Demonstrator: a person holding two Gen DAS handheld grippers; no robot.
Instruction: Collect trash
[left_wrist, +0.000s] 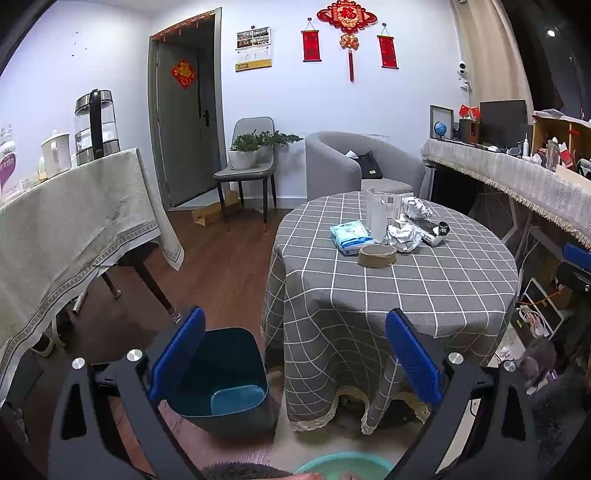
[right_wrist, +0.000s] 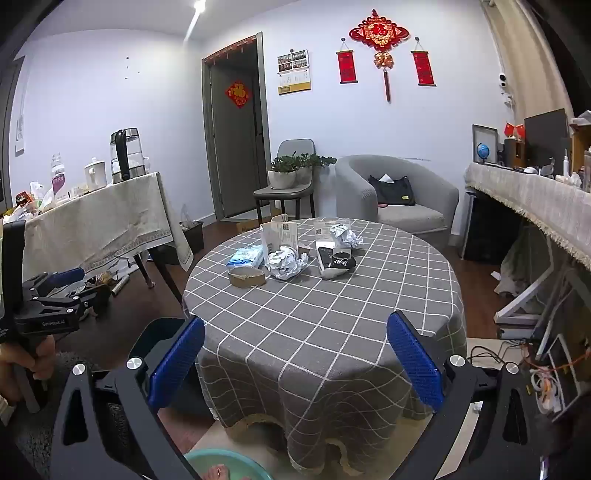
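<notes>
Hovering released and empty, left gripper (left_wrist: 295, 354) and right gripper (right_wrist: 295, 360) faced crumpled foil (right_wrist: 286, 262) on worktop (right_wrist: 332, 314); bin (left_wrist: 221, 376) beside it.

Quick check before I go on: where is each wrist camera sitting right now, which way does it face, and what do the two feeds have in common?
Left wrist: on the left gripper, jaws open and empty, looking slightly down at the round table and the dark bin on the floor left of it; the right gripper's blue tip shows at the right edge.
Right wrist: on the right gripper, open and empty, facing the same table head-on; the person's left hand holding the left gripper shows at left.
Shared: the table, crumpled foil, tape roll, tissue pack, grey armchair.
</notes>
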